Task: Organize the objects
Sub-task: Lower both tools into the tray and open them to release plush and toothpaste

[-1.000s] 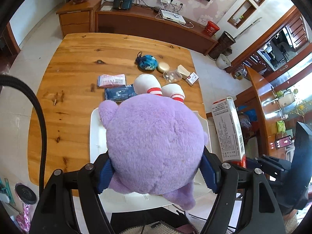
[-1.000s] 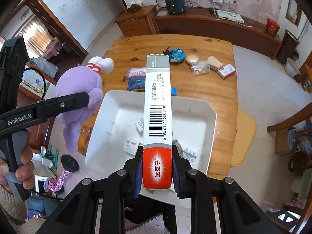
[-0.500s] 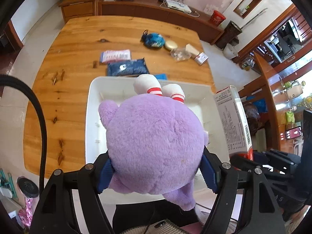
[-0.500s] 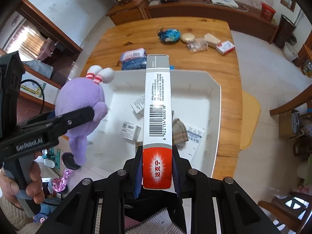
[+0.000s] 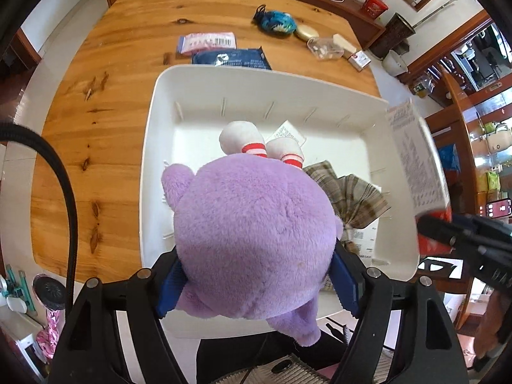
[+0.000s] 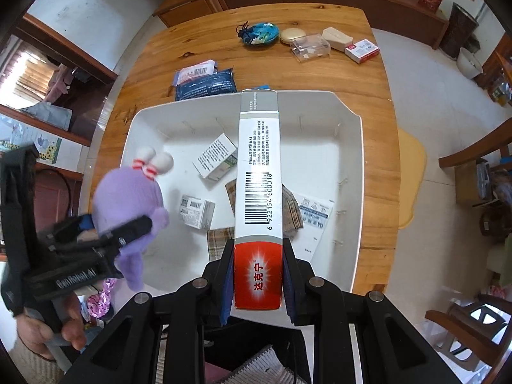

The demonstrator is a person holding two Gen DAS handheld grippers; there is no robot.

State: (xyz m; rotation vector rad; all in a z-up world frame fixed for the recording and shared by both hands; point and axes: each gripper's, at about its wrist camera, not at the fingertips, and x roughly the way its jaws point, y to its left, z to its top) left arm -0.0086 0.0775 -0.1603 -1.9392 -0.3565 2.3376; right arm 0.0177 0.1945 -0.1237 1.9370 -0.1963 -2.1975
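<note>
Hovering over the white tray (image 6: 355, 172) in the middle of both views, each gripper carries its own load. The left gripper (image 5: 256, 283) has its blue pads squeezed against the sides of a purple plush toy (image 5: 256, 240), which fills the lower centre of the left wrist view with its white, red-striped feet pointing toward the tray's far wall. The right gripper (image 6: 258, 283) is clamped on the red end of a long carton (image 6: 258, 172), whose long axis runs straight up the frame, across the tray toward the upper edge. The tray floor lies directly beneath both loads, so the coming move is probably a plain lowering and release. Two small boxes (image 6: 215, 156) and a plaid cloth (image 6: 292, 206) already lie inside, the cloth right under the carton; bare floor shows at the tray's upper left. More packets wait on the wooden table (image 6: 380, 73) beyond.
</note>
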